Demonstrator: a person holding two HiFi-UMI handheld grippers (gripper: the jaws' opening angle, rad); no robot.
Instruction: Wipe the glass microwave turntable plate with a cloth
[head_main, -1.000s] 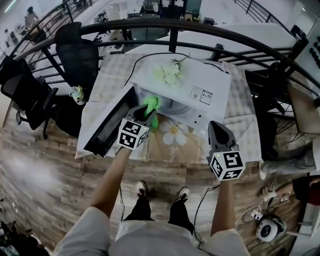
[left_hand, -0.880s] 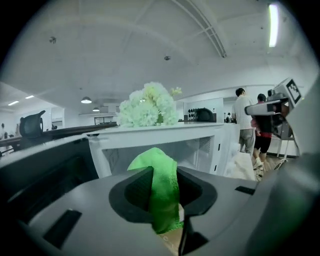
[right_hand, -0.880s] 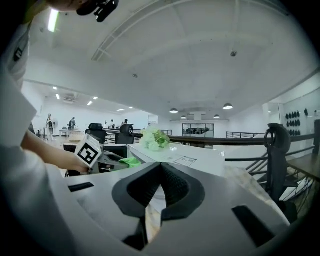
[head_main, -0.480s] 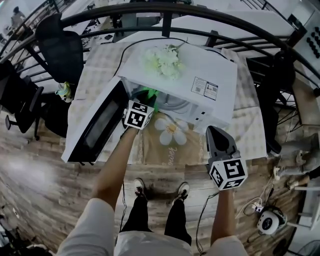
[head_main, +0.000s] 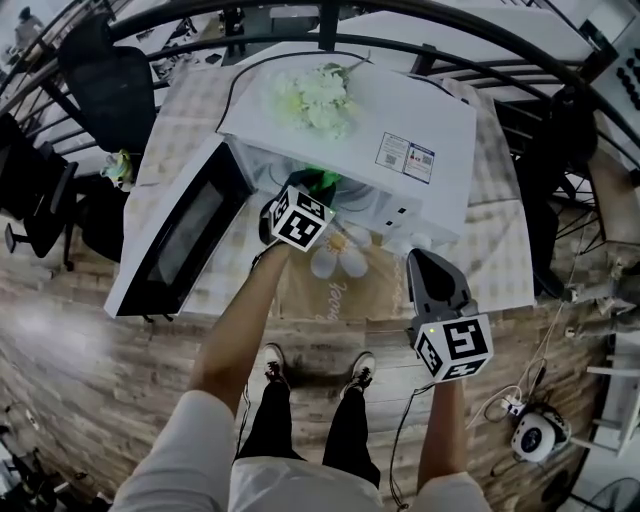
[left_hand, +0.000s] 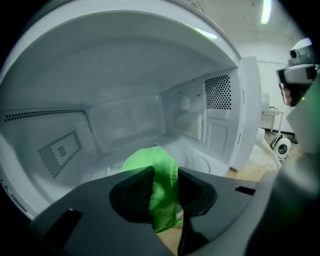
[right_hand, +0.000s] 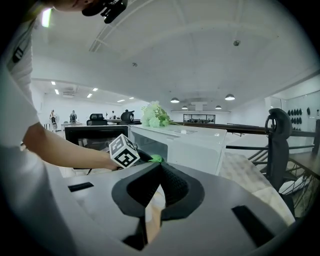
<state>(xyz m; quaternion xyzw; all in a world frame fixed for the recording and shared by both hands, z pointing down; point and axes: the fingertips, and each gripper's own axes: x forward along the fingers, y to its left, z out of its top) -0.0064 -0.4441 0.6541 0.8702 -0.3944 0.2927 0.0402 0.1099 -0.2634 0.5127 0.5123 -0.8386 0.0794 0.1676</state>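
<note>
Further into the open microwave (head_main: 400, 150) than a moment ago with the left gripper (left_hand: 165, 175), marker cube now right at the cavity mouth, door (head_main: 175, 245) swung wide to the left. Clamped firmly on a green cloth (left_hand: 150, 161), a soft bunch bulging ahead of the jaws and a tail hanging below them. Poised low over the glass turntable plate (left_hand: 202, 159), seen only as a pale curved rim on the cavity floor just right of the cloth. Cannot tell from any view whether cloth and glass are touching. Outside, above the table (head_main: 497, 235), waiting with the right gripper (right_hand: 159, 169), closed on nothing and well apart from the microwave front.

Judging the handling: expect the cloth to be light, limp and grippy, so keep hold at its bunched middle and wipe with the loose front. Treat the plate as stiff, weighty, slick and breakable, probably sitting loose and apt to turn or tip under a sideways push. Press down lightly near the centre. If lifting, take the rim at opposite edges, never one edge alone.
</note>
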